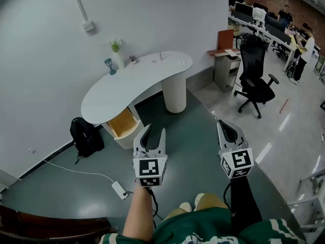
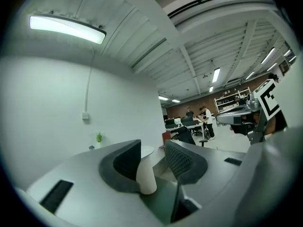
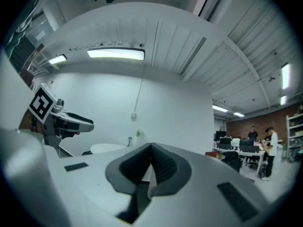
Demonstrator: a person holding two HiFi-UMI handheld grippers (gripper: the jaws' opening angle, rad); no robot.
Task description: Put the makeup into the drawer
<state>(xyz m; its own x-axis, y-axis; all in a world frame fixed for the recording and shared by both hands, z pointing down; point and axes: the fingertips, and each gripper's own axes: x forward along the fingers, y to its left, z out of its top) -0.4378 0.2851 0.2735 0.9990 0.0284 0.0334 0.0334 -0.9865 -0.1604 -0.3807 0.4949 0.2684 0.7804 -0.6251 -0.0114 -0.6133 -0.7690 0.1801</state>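
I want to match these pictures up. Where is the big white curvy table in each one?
Head view: the white table is upper left of centre, against the wall.
Left gripper view: the table is low in the middle, with its round leg showing.
Right gripper view: the table is a thin pale strip, left of centre.
Shared landmark: the small plant standing on the table by the wall.

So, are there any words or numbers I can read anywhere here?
No words or numbers can be read.
The cube on the left tool and the cube on the right tool: black-and-white squares, not letters.
The green clothing: white print, cut off, unreadable.
The far monitors: too small to read.
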